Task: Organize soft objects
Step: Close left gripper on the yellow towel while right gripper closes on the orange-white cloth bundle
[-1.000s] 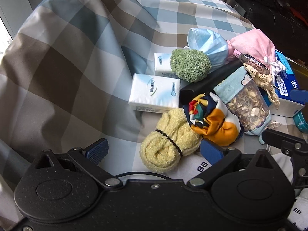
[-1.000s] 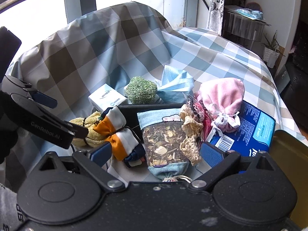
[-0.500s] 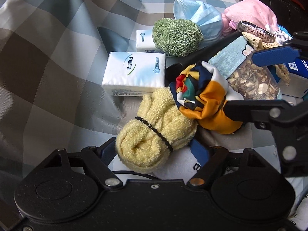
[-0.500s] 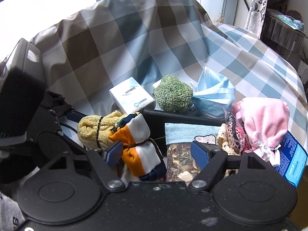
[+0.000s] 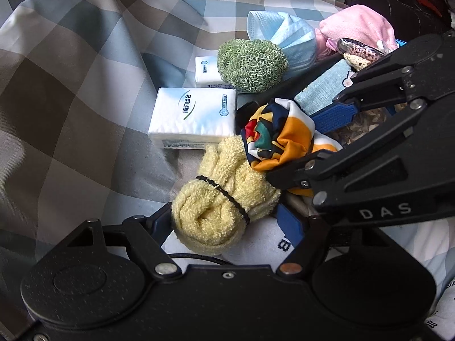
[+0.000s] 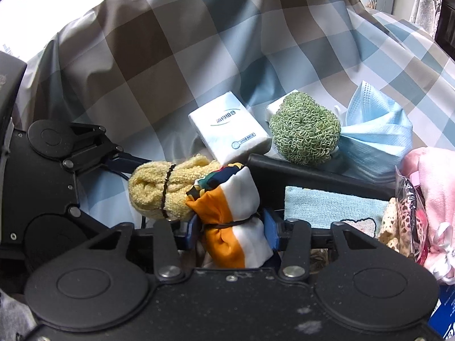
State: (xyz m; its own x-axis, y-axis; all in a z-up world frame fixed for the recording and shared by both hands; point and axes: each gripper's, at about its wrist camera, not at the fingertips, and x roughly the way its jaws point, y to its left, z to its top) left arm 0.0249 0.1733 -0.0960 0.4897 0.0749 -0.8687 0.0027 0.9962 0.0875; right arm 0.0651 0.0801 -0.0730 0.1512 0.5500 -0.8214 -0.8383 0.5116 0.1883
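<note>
A rolled yellow towel point(image 5: 219, 207) tied with a black band lies between the fingers of my left gripper point(image 5: 227, 221), which press on both its sides. It also shows in the right wrist view point(image 6: 162, 190). A bundled orange, white and navy scarf point(image 6: 233, 221) sits between the fingers of my right gripper point(image 6: 231, 231), which are closed on it. The scarf also shows in the left wrist view point(image 5: 281, 139), with the right gripper point(image 5: 327, 142) around it.
On the checked cloth point(image 5: 71, 99) lie two white tissue packs point(image 5: 193, 116), a green scrubber ball point(image 5: 251, 65), a blue face mask point(image 5: 287, 39), a pink pouch point(image 5: 358, 25), a sachet with blue fabric top point(image 6: 332, 207) and a black box point(image 6: 312, 176).
Both grippers have moved in and closed: the left onto the yellow towel, the right onto the scarf bundle. The right gripper now reaches across the left wrist view.
</note>
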